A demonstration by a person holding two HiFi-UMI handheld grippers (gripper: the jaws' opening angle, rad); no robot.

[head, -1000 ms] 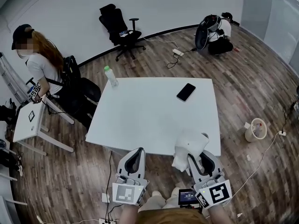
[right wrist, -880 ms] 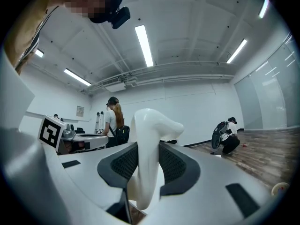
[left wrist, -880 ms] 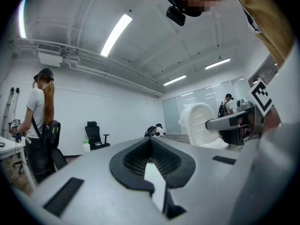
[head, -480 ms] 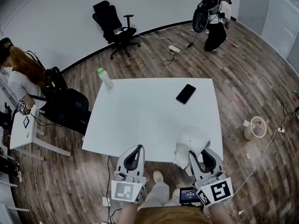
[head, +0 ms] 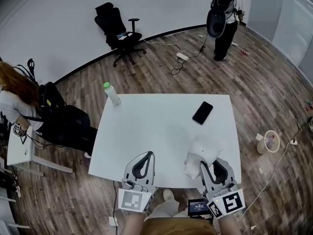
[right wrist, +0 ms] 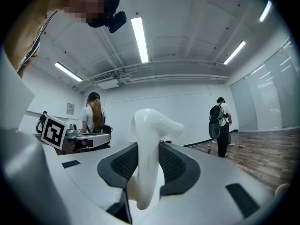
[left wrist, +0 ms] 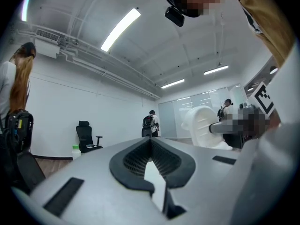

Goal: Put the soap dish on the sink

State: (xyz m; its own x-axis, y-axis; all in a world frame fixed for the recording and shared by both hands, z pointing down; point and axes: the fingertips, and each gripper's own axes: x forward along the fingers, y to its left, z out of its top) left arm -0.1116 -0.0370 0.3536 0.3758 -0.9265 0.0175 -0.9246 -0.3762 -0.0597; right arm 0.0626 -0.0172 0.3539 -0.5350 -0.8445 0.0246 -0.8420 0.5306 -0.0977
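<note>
The soap dish (head: 203, 152) is a white, curved plastic piece; my right gripper (head: 205, 164) is shut on its lower edge and holds it upright over the near edge of the white table (head: 146, 131). In the right gripper view the soap dish (right wrist: 149, 139) stands clamped between the dark pads of the right gripper (right wrist: 144, 177). My left gripper (head: 146, 155) is shut with nothing in it, level beside the right one at the table's front edge. The left gripper view shows the closed left gripper (left wrist: 151, 157) and the soap dish (left wrist: 201, 125) to its right. No sink is in view.
On the table lie a black phone (head: 202, 112) at the far right and a green-capped bottle (head: 112, 93) at the far left corner. A black office chair (head: 117, 31) stands by the wall. One person (head: 225, 13) stands at the back right, another (head: 14, 102) by a small desk on the left. A bin (head: 268, 141) sits right of the table.
Both grippers have moved forward from in front of the table to over its near edge, the dish still held. The person at the back right has stood up.
</note>
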